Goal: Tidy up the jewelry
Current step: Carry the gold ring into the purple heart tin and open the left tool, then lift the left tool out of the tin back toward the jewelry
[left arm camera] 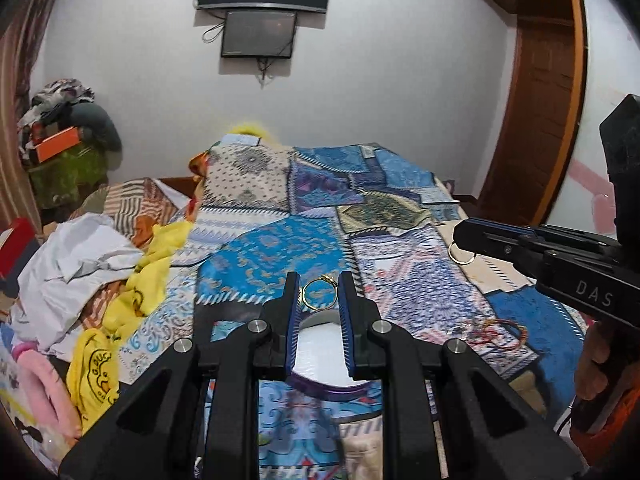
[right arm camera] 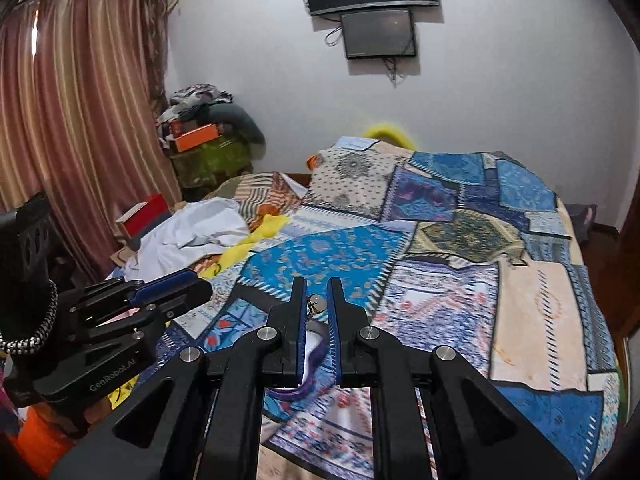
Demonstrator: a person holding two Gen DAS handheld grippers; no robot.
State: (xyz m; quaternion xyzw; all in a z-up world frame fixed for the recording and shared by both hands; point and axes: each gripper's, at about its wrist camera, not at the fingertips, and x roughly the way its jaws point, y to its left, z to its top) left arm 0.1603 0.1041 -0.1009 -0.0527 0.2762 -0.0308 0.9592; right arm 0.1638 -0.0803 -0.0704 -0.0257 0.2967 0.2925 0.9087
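In the left wrist view my left gripper (left arm camera: 319,285) holds a gold bangle (left arm camera: 319,295) between its fingertips, above a round purple-rimmed white dish (left arm camera: 320,344) on the patchwork bedspread (left arm camera: 264,248). My right gripper (left arm camera: 460,236) enters from the right with a gold ring (left arm camera: 461,254) hanging at its tip. Red and gold bangles (left arm camera: 496,330) lie on the bedspread to the right. In the right wrist view my right gripper (right arm camera: 317,286) holds a small metallic piece (right arm camera: 315,305) at its fingertips, above the dish (right arm camera: 304,388). The left gripper (right arm camera: 200,286) shows at the left.
A heap of white, yellow and pink clothes (left arm camera: 80,280) lies on the bed's left side. Curtains (right arm camera: 72,100) hang at the left, a stack of boxes and clothes (right arm camera: 208,140) stands in the corner, and a wooden wardrobe (left arm camera: 540,120) stands at the right.
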